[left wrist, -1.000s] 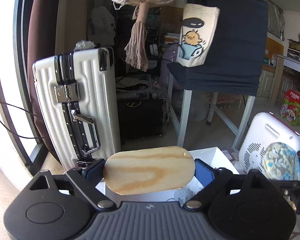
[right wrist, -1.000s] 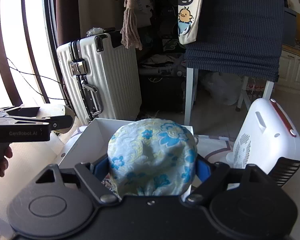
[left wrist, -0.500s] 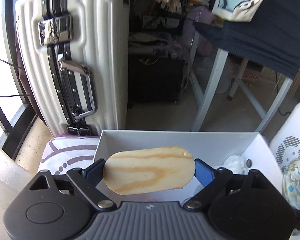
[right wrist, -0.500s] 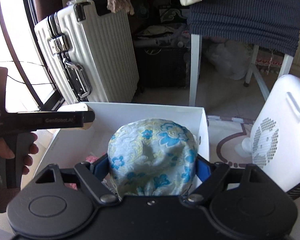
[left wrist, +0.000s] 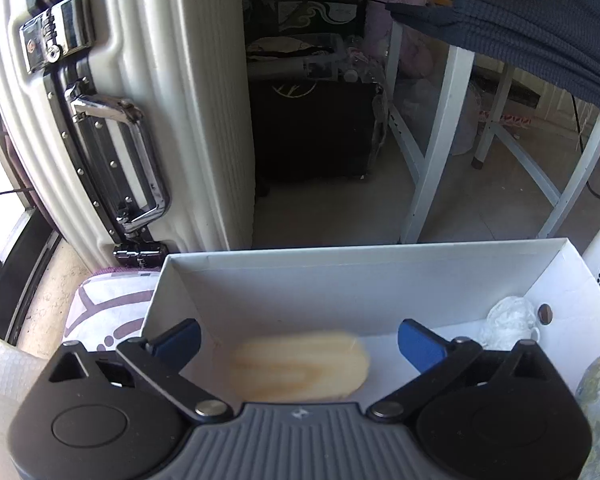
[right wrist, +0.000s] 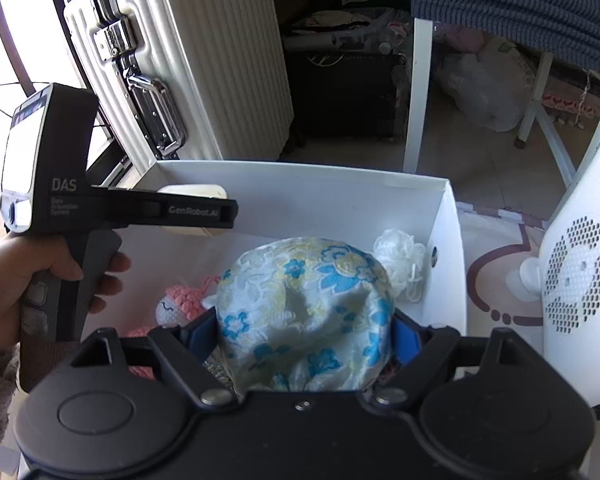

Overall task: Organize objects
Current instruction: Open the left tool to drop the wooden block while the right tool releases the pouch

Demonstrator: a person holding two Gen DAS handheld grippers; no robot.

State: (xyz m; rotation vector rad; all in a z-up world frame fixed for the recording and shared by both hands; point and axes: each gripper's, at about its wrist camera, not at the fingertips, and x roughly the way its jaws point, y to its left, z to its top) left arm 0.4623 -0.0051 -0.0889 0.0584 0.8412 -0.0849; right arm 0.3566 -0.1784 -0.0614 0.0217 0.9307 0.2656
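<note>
Left tongs [left wrist: 298, 338]: opening wide over the open white cardboard box [left wrist: 364, 276]; both blue pads stand clear of the board.
Oval pale wooden board [left wrist: 300, 366]: blurred, loose between the spread jaws, inside the box near its left end; whether it has landed on the box floor I cannot tell.
Right tongs [right wrist: 304, 330]: clamped on a rounded fabric bundle with blue and yellow flowers [right wrist: 304, 308], a pad pressing each side, held above the box.
Box contents: a white yarn ball [right wrist: 400, 264] against the right wall, a pink crocheted fish toy [right wrist: 178, 304] on the floor just left of the bundle.
Left hand [right wrist: 16, 276]: wrapped round the dark handle of the left tool.
Around the box: a ribbed white hard-shell suitcase [left wrist: 140, 100] upright behind it, a white fan heater [right wrist: 576, 264] at its right.
</note>
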